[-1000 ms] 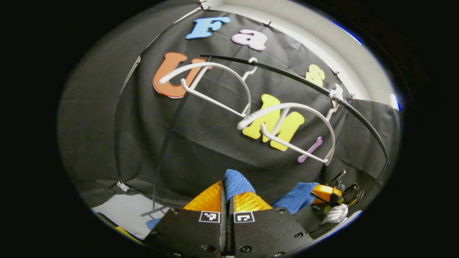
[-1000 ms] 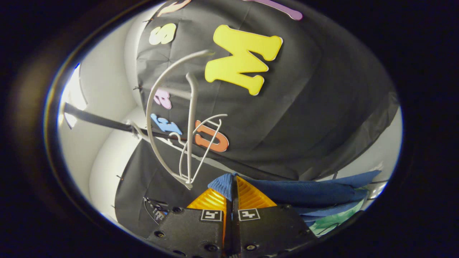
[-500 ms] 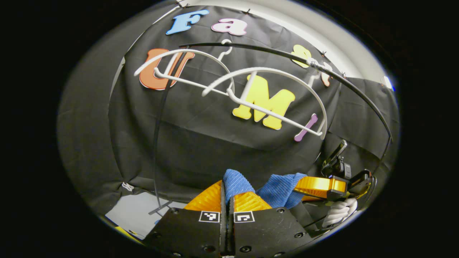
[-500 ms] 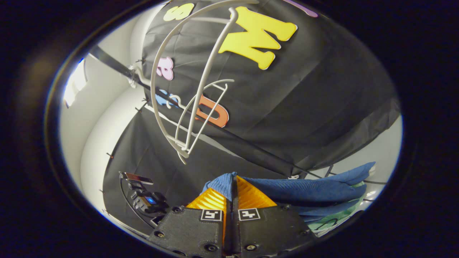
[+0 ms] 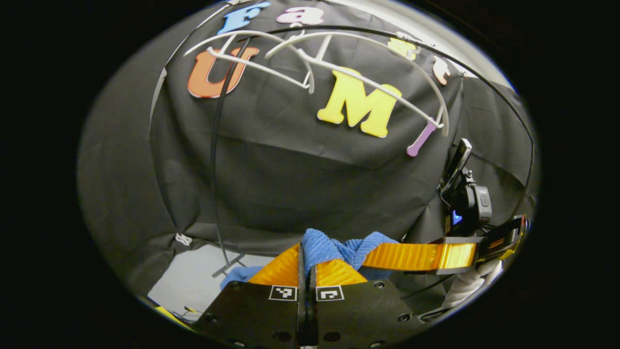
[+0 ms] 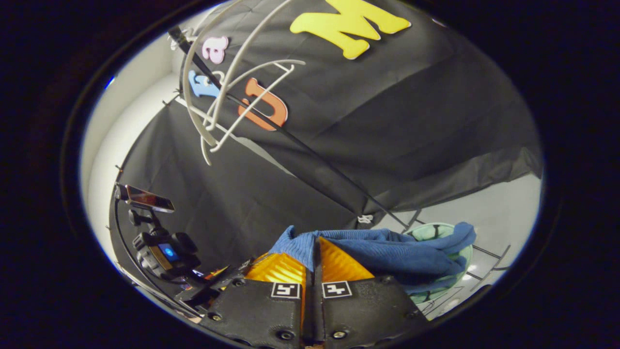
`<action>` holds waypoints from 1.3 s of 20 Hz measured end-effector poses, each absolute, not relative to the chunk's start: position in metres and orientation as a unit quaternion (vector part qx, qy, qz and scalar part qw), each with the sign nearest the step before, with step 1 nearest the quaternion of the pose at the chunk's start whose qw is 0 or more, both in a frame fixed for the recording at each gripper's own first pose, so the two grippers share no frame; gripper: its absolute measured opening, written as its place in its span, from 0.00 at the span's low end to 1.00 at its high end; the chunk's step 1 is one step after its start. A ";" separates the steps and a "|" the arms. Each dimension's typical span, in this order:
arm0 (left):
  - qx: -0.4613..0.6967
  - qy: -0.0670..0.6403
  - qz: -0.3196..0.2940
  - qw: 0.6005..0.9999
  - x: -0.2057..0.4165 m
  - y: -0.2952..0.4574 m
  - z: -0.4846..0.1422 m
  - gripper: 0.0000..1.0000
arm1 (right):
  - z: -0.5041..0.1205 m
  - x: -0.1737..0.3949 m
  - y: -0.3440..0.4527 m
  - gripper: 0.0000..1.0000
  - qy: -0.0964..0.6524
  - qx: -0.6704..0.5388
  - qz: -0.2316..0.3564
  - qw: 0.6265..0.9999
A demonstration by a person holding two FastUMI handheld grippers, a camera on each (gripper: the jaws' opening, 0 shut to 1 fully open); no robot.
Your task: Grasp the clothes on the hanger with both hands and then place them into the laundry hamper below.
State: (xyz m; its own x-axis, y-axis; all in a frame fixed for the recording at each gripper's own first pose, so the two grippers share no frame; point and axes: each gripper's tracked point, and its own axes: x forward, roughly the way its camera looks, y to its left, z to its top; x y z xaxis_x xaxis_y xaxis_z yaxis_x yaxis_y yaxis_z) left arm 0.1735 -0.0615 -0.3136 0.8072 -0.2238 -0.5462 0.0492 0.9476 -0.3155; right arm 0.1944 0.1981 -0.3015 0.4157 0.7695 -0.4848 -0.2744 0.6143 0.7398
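A blue ribbed garment is off the hangers and hangs between my two grippers. My left gripper is shut on one bunched edge of it. The right gripper is shut on the other edge, and the rest of the blue garment drapes to its right over a pale green hamper. In the left gripper view the right gripper's orange finger lies close by on the right, held by a white-gloved hand. Two bare white hangers hang on the black rail above.
The white hangers and the black rail sit high against the black cloth wall. A black rack upright stands at the left on a pale floor. The other gripper's camera unit shows at the lower left.
Both grippers have come down with the blue garment, so hangers and rail now sit higher in both views. The grippers have moved closer together. The hamper has come into the right gripper view.
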 end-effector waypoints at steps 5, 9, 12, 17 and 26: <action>-0.155 0.359 -0.056 0.919 0.157 -0.066 -0.381 0.01 | -0.368 0.181 0.195 0.04 0.488 0.229 0.297 0.788; -0.167 0.397 -0.043 0.902 0.144 -0.070 -0.422 0.00 | -0.420 0.171 0.184 0.04 0.523 0.189 0.276 0.783; -0.168 0.435 -0.030 0.884 0.126 -0.069 -0.458 0.01 | -0.464 0.160 0.173 0.04 0.552 0.143 0.254 0.782; -0.139 0.497 -0.008 0.856 0.100 -0.067 -0.520 0.01 | -0.510 0.141 0.152 0.04 0.602 0.083 0.207 0.767; -0.097 0.553 0.030 0.827 0.070 -0.048 -0.559 0.01 | -0.548 0.142 0.130 0.05 0.608 0.018 0.170 0.775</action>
